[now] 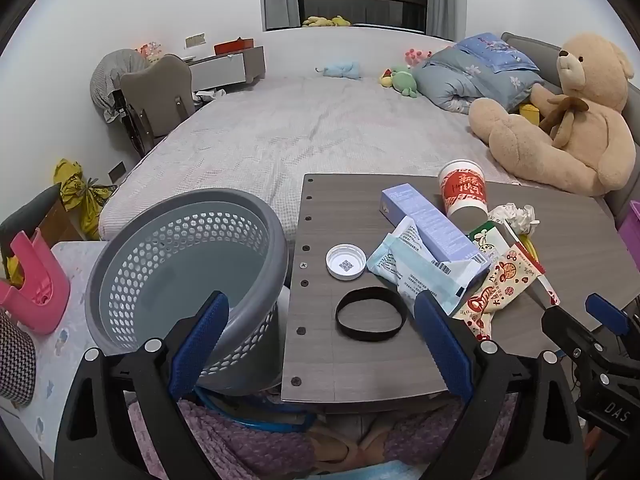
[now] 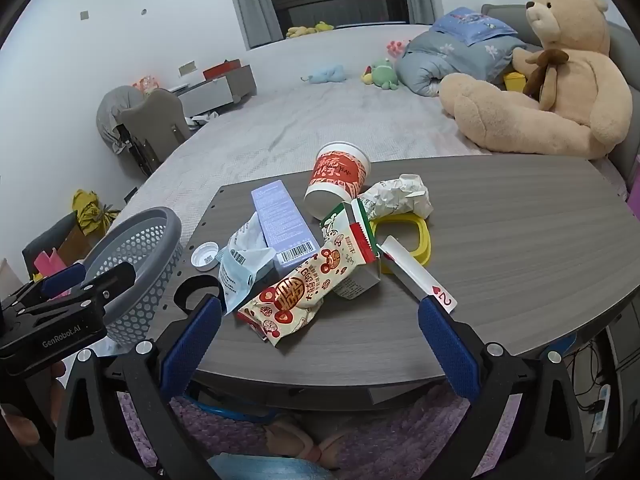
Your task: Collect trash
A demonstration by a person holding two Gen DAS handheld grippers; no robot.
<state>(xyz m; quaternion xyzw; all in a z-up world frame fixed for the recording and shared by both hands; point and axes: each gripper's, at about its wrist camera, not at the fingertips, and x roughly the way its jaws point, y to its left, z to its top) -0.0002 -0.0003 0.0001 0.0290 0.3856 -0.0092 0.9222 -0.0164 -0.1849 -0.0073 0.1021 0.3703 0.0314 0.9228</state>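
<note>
Trash lies on the grey wood table (image 1: pixel 360 364) (image 2: pixel 520 264): a white bottle cap (image 1: pixel 346 262) (image 2: pixel 205 256), a black band (image 1: pixel 370 318), a pale blue wrapper (image 1: pixel 416 272) (image 2: pixel 240 268), a lilac box (image 1: pixel 432 224) (image 2: pixel 280 224), a red-and-white paper cup (image 1: pixel 464 192) (image 2: pixel 336 184) on its side, a red-patterned snack bag (image 1: pixel 500 288) (image 2: pixel 296 300), crumpled paper (image 2: pixel 400 196), a yellow ring (image 2: pixel 408 240) and a playing card (image 2: pixel 420 280). A grey perforated basket (image 1: pixel 188 276) (image 2: pixel 140 272) stands left of the table. My left gripper (image 1: pixel 320 340) is open and empty above the table's left edge. My right gripper (image 2: pixel 320 340) is open and empty at the front edge.
A bed (image 1: pixel 300 132) with a big teddy bear (image 1: pixel 560 120) (image 2: pixel 552 76) and a folded quilt (image 1: pixel 472 76) lies behind the table. A pink stool (image 1: pixel 36 284) stands far left. A purple rug (image 2: pixel 360 432) lies below the table.
</note>
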